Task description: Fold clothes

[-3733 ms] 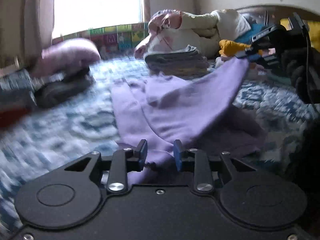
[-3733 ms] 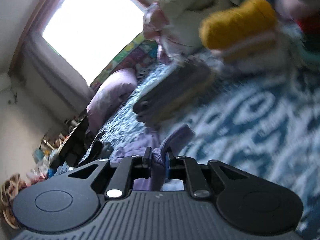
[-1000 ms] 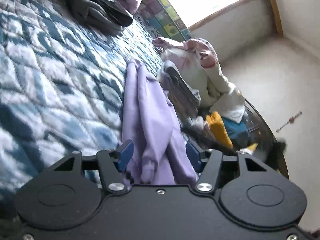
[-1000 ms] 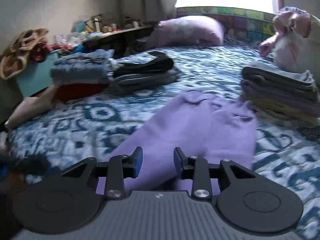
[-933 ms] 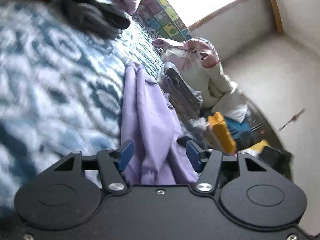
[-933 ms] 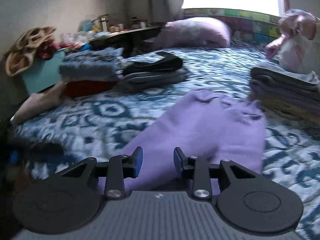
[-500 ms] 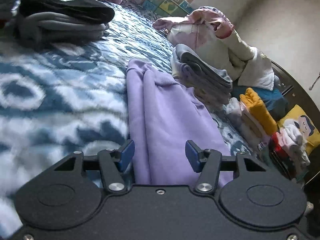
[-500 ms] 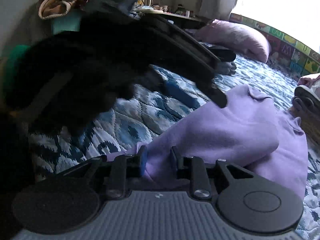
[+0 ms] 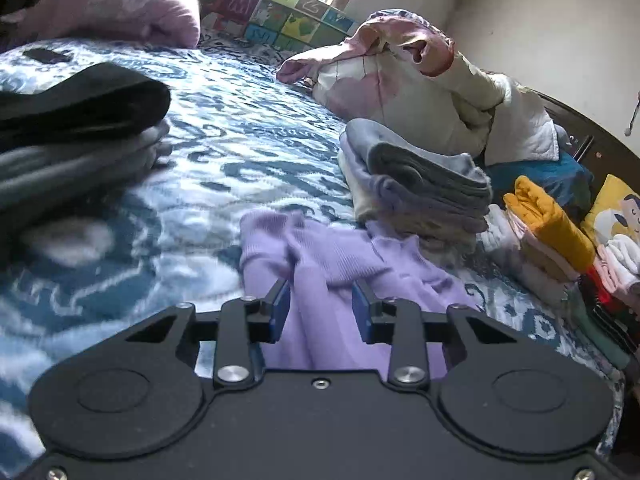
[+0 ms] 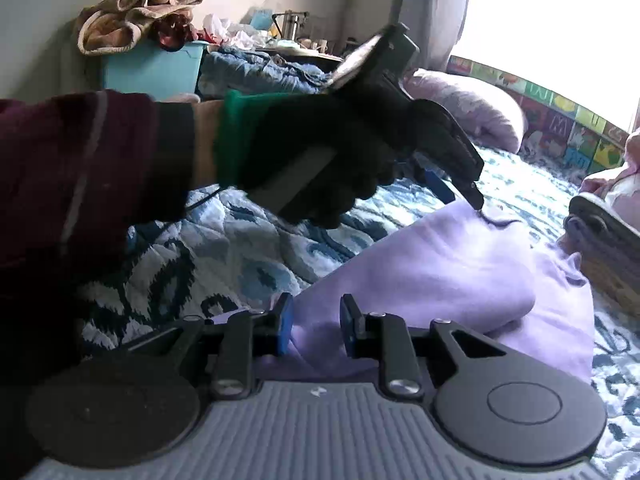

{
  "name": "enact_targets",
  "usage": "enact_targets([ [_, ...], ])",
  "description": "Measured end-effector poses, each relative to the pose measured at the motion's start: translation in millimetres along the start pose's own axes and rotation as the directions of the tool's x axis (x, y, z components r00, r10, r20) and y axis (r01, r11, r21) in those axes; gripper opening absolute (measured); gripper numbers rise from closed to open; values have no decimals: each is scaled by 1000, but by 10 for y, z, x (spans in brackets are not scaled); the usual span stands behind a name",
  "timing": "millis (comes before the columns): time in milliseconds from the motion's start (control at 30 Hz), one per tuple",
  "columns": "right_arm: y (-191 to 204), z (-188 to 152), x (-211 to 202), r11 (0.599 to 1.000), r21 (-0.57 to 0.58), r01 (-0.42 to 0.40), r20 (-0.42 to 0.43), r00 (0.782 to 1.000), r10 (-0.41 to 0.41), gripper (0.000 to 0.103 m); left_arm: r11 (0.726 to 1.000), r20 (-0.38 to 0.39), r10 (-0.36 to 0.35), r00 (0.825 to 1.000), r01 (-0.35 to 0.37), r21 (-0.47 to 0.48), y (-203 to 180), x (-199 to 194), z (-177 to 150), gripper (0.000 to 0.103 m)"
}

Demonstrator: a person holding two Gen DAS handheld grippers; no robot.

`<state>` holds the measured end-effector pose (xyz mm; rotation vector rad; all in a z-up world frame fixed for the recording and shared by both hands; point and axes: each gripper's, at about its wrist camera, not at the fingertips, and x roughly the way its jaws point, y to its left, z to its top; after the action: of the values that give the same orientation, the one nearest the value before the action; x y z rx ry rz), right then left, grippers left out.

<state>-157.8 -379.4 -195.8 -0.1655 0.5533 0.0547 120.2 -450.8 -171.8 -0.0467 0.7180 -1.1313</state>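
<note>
Lilac garment (image 9: 340, 264) now bunched, left gripper (image 9: 320, 308) and right gripper (image 10: 314, 322) fingers apart, narrower than before.

A bed (image 9: 248, 148) covered in a blue-and-white patterned quilt (image 10: 248, 256) carries everything. A lilac garment (image 9: 336, 264) lies bunched on the quilt straight ahead of the left tool (image 9: 320, 308) and under it. Beyond the garment, ahead and to the right, sits 1 stack of folded clothes (image 9: 420, 192), grey on top. Ahead to the left lies a black and grey folded pile (image 9: 76, 128). Farther ahead to the left rests a pink pillow (image 9: 120, 8). To the far right lie yellow and pink folded pieces (image 9: 548, 236).
</note>
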Motion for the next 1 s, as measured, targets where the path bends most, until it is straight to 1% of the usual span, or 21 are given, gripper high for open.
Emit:
enact_targets([
  [33,-6,-14,16,1000,-7,-1,-8,1000,1,27,999,-9,14,1000,-14,31,-24,59,1,4],
  [67,-23,-23,40,1000,-1,-5,-15,1000,5,27,999,-5,32,999,-32,43,-28,84,-6,3],
  [133,-103,-26,42,998,58,-28,-19,999,29,27,1000,45,14,999,-13,-17,34,4,2,3],
  [200,-185,-29,41,992,119,-51,-21,998,54,27,1000,66,19,998,-18,-24,38,-60,25,3],
  [233,-193,-39,49,990,126,-54,-22,998,58,27,999,61,50,997,-49,-17,39,-51,12,3],
  [333,-205,-71,76,988,142,-62,-26,997,66,28,996,12,76,997,-75,-49,124,57,-83,3],
  [400,-215,-70,82,987,150,-64,-32,997,69,28,996,1,83,997,-83,-36,99,49,-69,5],
  [467,-218,-43,60,986,156,-63,-39,997,70,28,995,28,91,996,-89,-42,71,-41,-16,14],
  [500,-225,-19,40,984,164,-64,-44,996,72,28,995,43,95,995,-95,-21,30,-90,-1,17],
  [533,-243,20,-5,982,174,-69,-40,996,77,29,995,58,101,993,-102,4,-17,-139,13,17],
  [567,-263,59,-50,980,182,-77,-31,996,83,32,996,65,89,994,-91,26,-70,-182,25,17],
  [633,-328,153,-121,984,176,-32,-9,999,35,33,997,71,32,997,-37,67,-166,-208,37,17],
  [667,-361,200,-155,985,173,-9,2,1000,8,36,995,67,12,998,-19,99,-221,-192,35,17],
  [700,-415,239,-145,984,176,14,8,1000,-16,38,992,54,10,998,-17,126,-257,-144,19,17],
  [733,-486,266,-107,982,187,31,11,999,-34,46,988,40,12,999,-18,150,-286,-91,0,19],
  [767,-559,278,-36,979,198,54,4,998,-56,55,987,15,39,999,-41,157,-278,-8,-28,21],
  [800,-624,270,59,975,207,78,-15,997,-77,58,985,-13,72,997,-69,159,-259,82,-58,22],
  [833,-685,235,167,970,222,97,-48,995,-88,64,980,-22,101,995,-96,176,-243,151,-95,22],
  [867,-762,160,313,961,259,97,-106,992,-71,65,973,-25,129,991,-122,197,-228,215,-134,22],
  [933,-876,9,413,933,355,56,-101,995,-22,65,961,-28,171,985,-161,224,-222,295,-168,21],
  [1000,-840,18,399,939,338,68,-102,994,-35,64,953,-16,197,980,-188,237,-273,305,-149,18],
])
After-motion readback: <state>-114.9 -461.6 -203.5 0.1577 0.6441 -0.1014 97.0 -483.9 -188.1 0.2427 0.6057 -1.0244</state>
